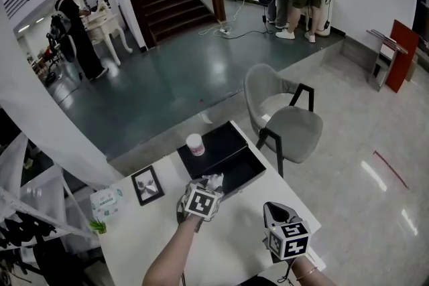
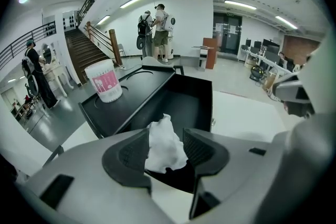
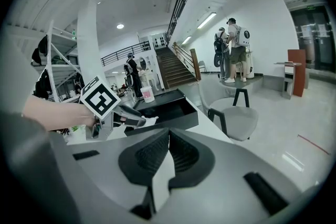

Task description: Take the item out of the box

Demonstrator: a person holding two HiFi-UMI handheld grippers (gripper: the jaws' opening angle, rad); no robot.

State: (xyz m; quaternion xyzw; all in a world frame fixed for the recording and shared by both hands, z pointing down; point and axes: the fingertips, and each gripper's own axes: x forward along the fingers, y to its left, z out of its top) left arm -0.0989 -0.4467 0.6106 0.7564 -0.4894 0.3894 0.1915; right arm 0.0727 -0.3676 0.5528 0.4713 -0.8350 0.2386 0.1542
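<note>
The left gripper [image 2: 166,150] has its fingers clamped on a crumpled white paper [image 2: 164,139], held low in the frame's middle above the near edge of the open black box [image 2: 195,93]. In the head view the gripper's marker cube covers the jaws and only a scrap of paper [image 1: 213,179] shows. The right gripper [image 3: 169,152], lower right over the table [image 1: 234,248], is closed with nothing between its fingers. The cup [image 2: 106,80] on the box lid has a pink label, too blurred to read.

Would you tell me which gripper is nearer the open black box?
Left: left gripper holds crumpled white paper at the box's near edge; right gripper hangs farther back.
</note>
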